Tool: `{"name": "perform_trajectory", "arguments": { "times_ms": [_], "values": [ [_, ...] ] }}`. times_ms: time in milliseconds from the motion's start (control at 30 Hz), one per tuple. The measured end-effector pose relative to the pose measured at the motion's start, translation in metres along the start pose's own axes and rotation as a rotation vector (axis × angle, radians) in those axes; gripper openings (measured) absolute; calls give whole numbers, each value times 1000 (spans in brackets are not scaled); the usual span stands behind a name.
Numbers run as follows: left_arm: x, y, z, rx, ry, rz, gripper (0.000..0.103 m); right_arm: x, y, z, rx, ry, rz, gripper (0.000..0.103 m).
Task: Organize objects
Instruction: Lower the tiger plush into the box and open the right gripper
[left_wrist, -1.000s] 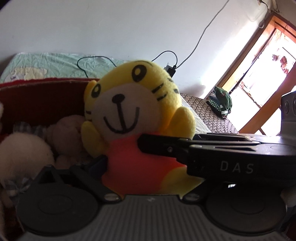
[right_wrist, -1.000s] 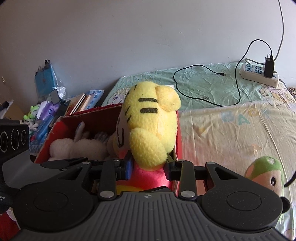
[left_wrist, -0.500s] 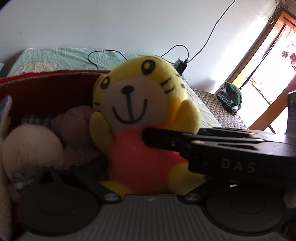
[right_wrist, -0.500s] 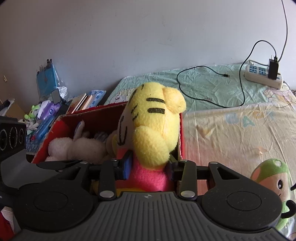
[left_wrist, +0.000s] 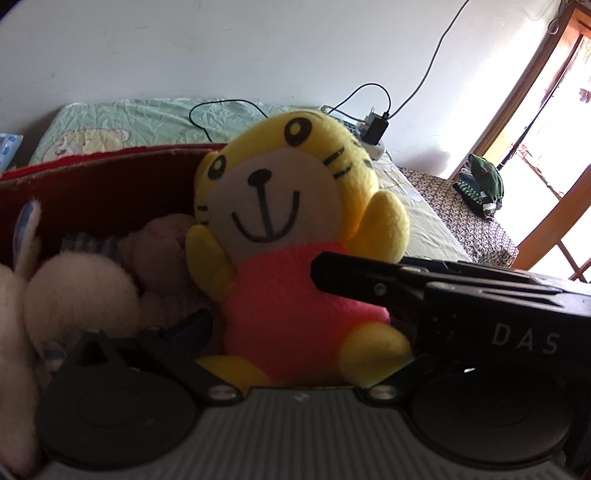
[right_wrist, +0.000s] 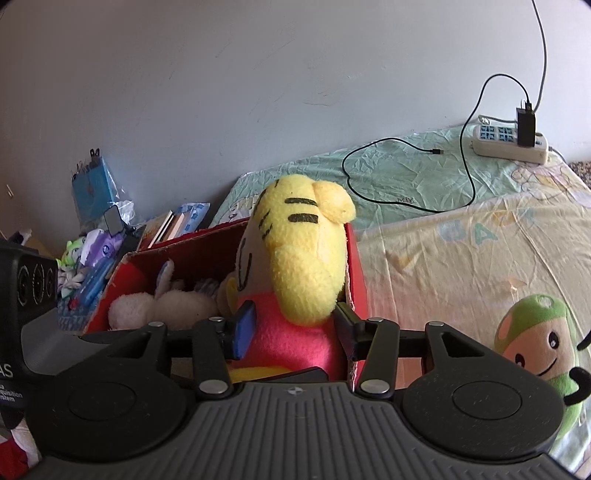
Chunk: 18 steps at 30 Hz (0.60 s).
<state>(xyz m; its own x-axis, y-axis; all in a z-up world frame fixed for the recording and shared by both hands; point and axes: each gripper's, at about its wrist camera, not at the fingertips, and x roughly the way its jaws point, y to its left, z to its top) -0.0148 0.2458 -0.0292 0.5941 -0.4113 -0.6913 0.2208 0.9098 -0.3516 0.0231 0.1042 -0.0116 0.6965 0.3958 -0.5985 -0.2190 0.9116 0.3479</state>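
A yellow tiger plush in a pink shirt stands upright at the right end of the red box. My right gripper is shut on the tiger plush, squeezing its pink body just inside the red box. In the left wrist view the right gripper's finger crosses the tiger's belly. My left gripper is open around the tiger's feet. Its left pad stays apart from the body, and its right finger is hidden.
A white plush and a beige bear fill the box's left side. A green-capped plush lies on the bed sheet to the right. A power strip with cables lies at the wall. Books are stacked behind the box.
Both grippers drifted slightly with the tiger. In the left wrist view the tiger has shifted right and stands more upright. The right gripper keeps its hold.
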Motion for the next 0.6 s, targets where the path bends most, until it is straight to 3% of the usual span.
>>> {"name": "perform_trajectory", "arguments": {
  "times_ms": [600],
  "values": [
    [-12, -26, 1, 29, 5, 135, 102, -20, -8, -11, 81, -42, 43, 50]
  ]
}}
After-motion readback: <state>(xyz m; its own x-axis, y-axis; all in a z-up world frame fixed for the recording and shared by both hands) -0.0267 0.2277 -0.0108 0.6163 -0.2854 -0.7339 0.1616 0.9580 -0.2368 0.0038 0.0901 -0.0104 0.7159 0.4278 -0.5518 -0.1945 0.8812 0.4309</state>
